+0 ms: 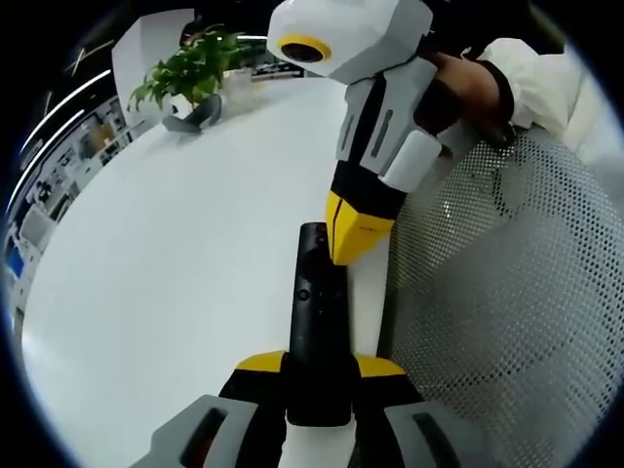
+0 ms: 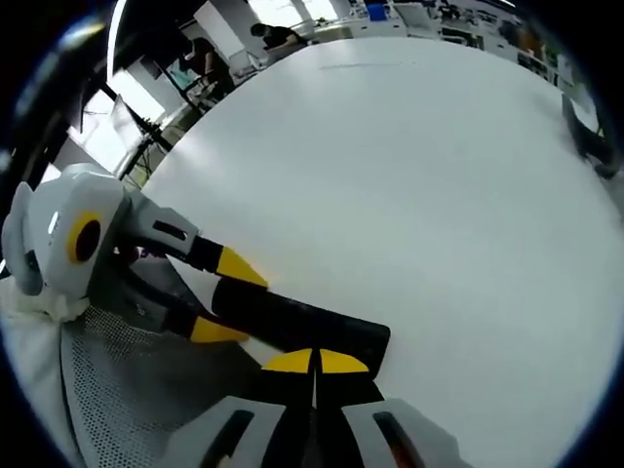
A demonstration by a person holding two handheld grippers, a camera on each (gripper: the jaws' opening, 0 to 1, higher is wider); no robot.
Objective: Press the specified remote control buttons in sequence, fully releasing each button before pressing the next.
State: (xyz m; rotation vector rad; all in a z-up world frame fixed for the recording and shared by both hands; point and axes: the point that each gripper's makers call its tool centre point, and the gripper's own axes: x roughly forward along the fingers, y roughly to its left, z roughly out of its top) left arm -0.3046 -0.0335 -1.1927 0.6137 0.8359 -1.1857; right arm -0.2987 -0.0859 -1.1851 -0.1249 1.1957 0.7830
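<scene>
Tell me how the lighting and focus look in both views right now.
Left gripper view: even light, soft sheen on the white table, black remote sharp, plant bent by fisheye. Right gripper view: table brightly lit, windows washed out, left hand-held gripper reasonably sharp.

Remote control (image 1: 318, 322) buttons too small

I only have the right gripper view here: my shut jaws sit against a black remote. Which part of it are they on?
Observer: In the left gripper view the right gripper tip meets the remote's right edge near its far end, past a small round button.
Operator: How is the remote held?
Observer: The left gripper clamps its near end, button face toward that camera.
Operator: Who holds mine?
Observer: A hand in a white sleeve.
</scene>
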